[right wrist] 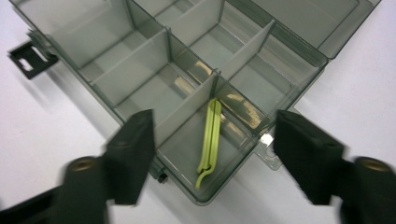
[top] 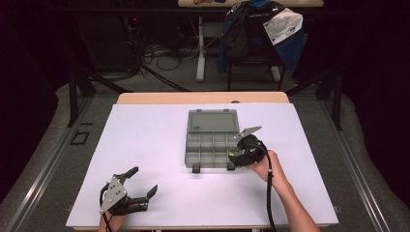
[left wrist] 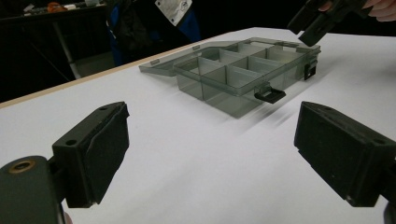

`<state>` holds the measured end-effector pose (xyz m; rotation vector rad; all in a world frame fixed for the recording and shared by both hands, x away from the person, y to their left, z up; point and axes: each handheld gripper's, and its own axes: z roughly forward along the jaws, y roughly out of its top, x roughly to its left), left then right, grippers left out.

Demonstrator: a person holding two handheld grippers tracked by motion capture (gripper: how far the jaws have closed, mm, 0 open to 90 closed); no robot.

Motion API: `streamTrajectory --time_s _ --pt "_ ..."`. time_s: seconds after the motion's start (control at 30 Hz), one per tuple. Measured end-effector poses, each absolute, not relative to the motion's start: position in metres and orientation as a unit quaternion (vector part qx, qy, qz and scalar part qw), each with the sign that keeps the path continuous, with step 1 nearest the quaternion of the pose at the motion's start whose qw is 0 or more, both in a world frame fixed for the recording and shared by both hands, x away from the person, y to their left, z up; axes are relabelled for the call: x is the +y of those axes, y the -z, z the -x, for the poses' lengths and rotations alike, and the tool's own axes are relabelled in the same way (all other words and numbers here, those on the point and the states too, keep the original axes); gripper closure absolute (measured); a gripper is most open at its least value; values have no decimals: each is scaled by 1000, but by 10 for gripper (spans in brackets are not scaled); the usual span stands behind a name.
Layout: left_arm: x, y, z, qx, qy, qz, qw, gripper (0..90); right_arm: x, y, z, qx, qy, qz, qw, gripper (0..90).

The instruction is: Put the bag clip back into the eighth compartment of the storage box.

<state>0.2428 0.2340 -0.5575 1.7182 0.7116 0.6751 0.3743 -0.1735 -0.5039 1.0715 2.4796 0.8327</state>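
A clear grey compartment box [top: 187,150] stands mid-table, its lid laid open toward the far side. My right gripper [top: 236,152] hovers over the box's front right corner, held by a hand. In the right gripper view its jaws [right wrist: 212,128] stand open on either side of a corner compartment. A thin yellow-green clip [right wrist: 210,140] lies loose on that compartment's floor, touched by neither pad. My left gripper [top: 144,180] rests open near the front left of the table with nothing between its pads [left wrist: 212,135]. It faces the box [left wrist: 233,79] and the right gripper [left wrist: 313,23].
The white table top [top: 145,140] stretches wide to the left of and in front of the box. Two black latches [left wrist: 270,95] stick out from the box's front wall. Beyond the table's far edge stands a chair draped with jackets [top: 261,34], with cables on the floor.
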Motion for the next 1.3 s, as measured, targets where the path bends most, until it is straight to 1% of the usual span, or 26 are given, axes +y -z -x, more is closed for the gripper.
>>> streamTrajectory --time_s 0.07,0.1,0.13,0.17,0.23,0.3,0.37,0.4,0.43,0.63,0.9,1.3 --pt "234 558 -243 301 -286 -726 549 102 -175 504 -373 862 -308 -372 154 178" --pt "233 558 -243 300 -285 -727 548 102 -177 502 -372 865 -303 -371 150 152" --pt "233 558 -243 300 -285 -727 548 102 -177 502 -372 865 -303 -371 150 152" --pt "233 558 -243 301 -285 -727 548 102 -179 497 -370 873 -289 -368 139 121" --pt "233 558 -244 303 -285 -725 549 102 -179 500 -369 860 -324 -366 145 84" --pt "233 558 -244 305 -286 -725 548 102 -180 500 -368 863 -323 -361 144 52" --pt "233 558 -244 305 -286 -725 548 102 -180 500 -367 863 -326 -360 142 42" --pt "232 558 -245 304 -285 -725 548 102 -181 500 -366 863 -331 -355 142 12" --pt "232 558 -245 304 -284 -726 547 102 -182 499 -366 862 -332 -355 142 2" --pt "232 558 -244 304 -283 -726 548 102 -184 494 -360 857 -350 -347 150 0" --pt "233 558 -242 301 -283 -726 549 102 -192 490 -349 852 -365 -344 150 0" --pt "234 557 -242 300 -284 -726 549 103 -213 492 -319 835 -407 -326 175 0"
